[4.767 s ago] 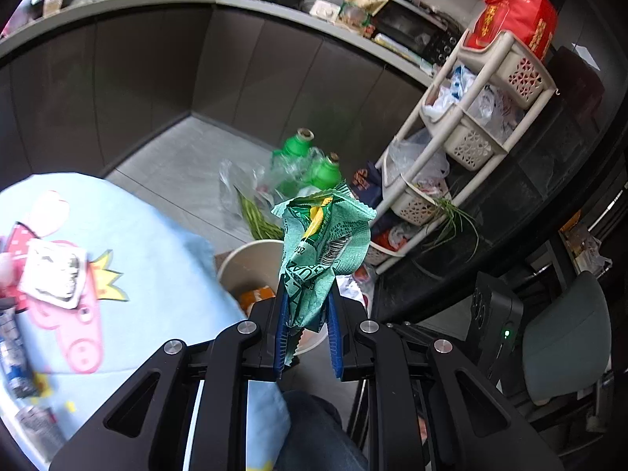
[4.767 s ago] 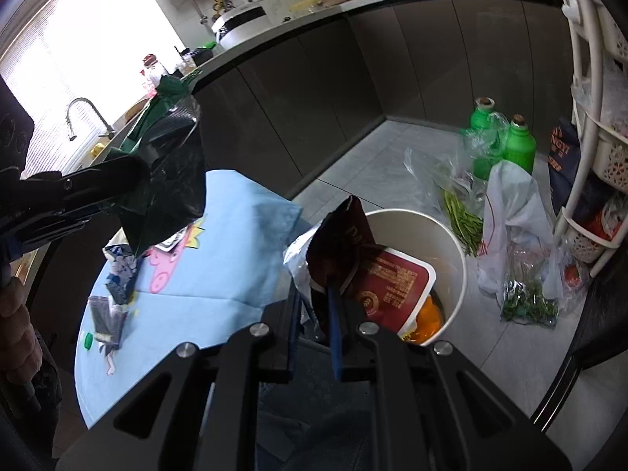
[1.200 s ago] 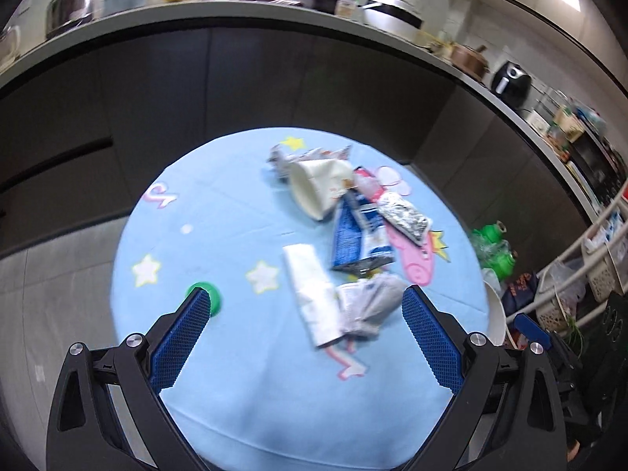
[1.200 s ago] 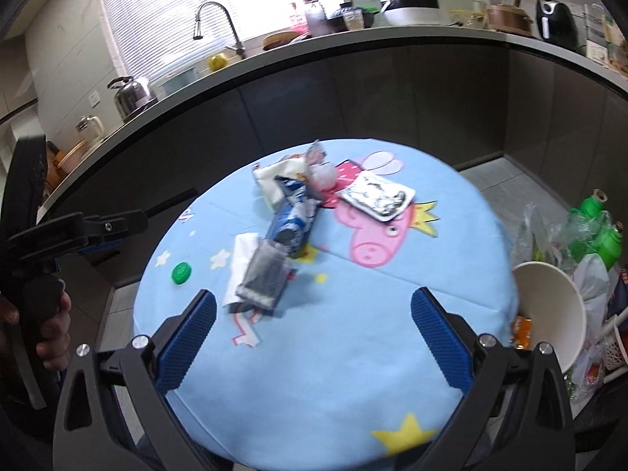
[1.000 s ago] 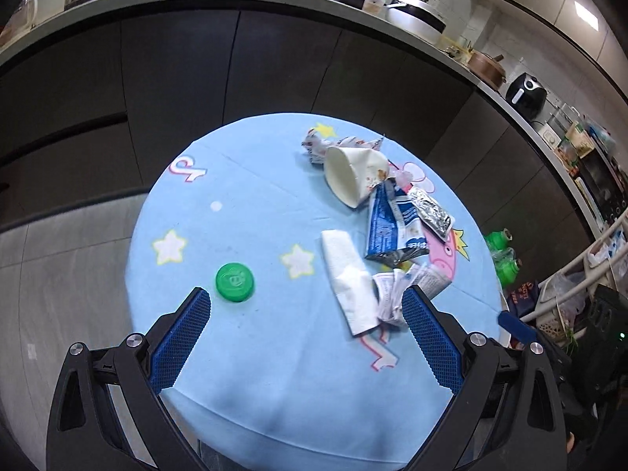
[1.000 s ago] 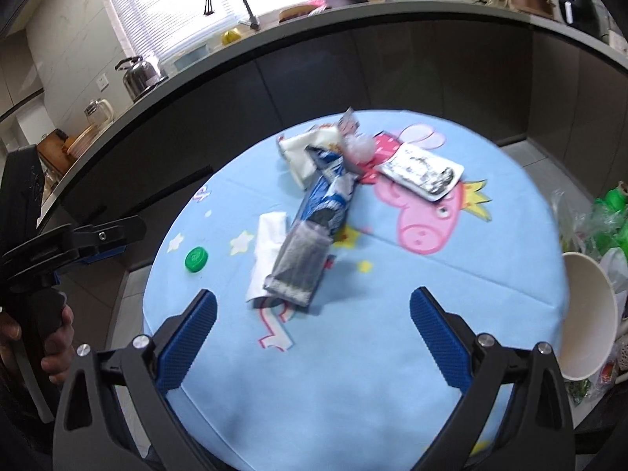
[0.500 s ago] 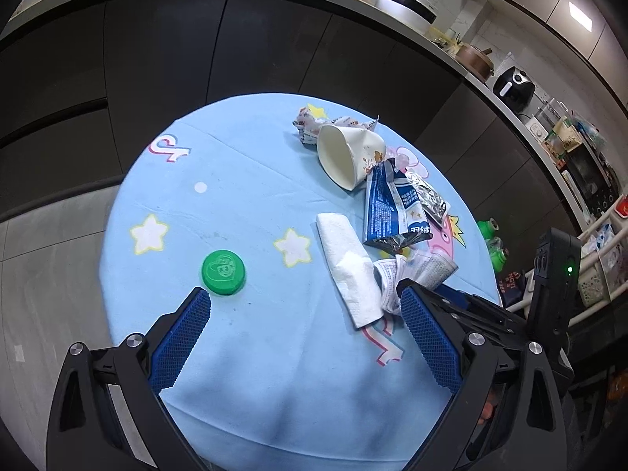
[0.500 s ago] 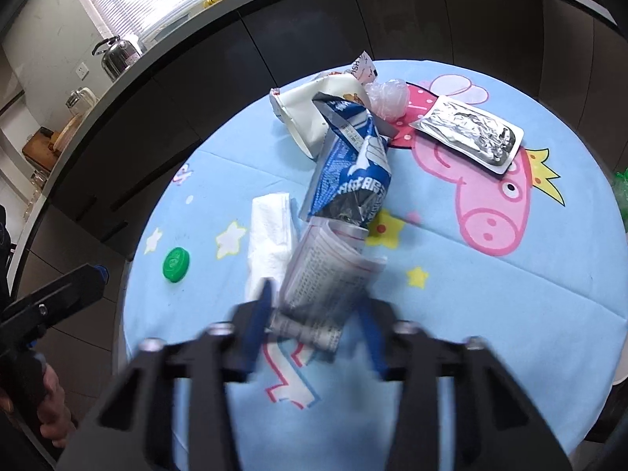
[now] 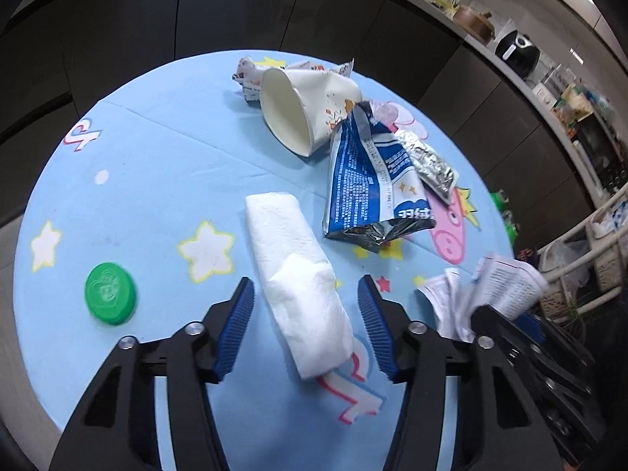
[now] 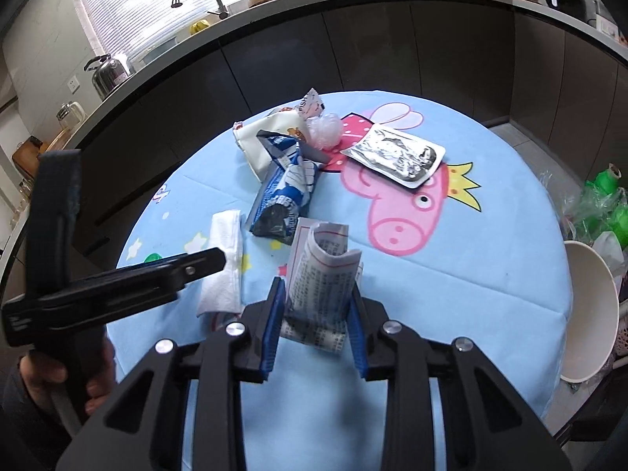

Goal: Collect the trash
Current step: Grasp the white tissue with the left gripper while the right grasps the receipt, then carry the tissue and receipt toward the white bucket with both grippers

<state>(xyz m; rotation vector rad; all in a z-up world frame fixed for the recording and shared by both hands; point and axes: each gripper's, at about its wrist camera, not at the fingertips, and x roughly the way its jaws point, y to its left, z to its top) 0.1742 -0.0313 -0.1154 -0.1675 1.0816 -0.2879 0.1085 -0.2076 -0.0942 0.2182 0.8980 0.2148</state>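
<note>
A folded white tissue [image 9: 294, 271] lies on the blue tablecloth [image 9: 157, 165]. My left gripper [image 9: 306, 314] straddles its near end. The jaws are closing, with a gap still showing on each side of the tissue. My right gripper [image 10: 316, 314] is closing too, and its pads press on a curled printed paper leaflet [image 10: 324, 271], held just above the cloth. Beyond lie a blue snack wrapper [image 9: 369, 180], a tipped paper cup [image 9: 302, 106], a silver foil packet [image 10: 396, 155] and a green bottle cap [image 9: 111, 292].
A white bin [image 10: 588, 314] stands on the floor past the table's right edge, beside green bottles [image 10: 606, 192] in plastic. A dark curved kitchen counter [image 10: 353, 27] runs behind the round table. A hand [image 10: 59, 388] holds the left gripper's handle.
The left gripper came down over the tissue and its jaws narrowed around it. The right gripper closed on the printed leaflet and lifted it slightly off the cloth.
</note>
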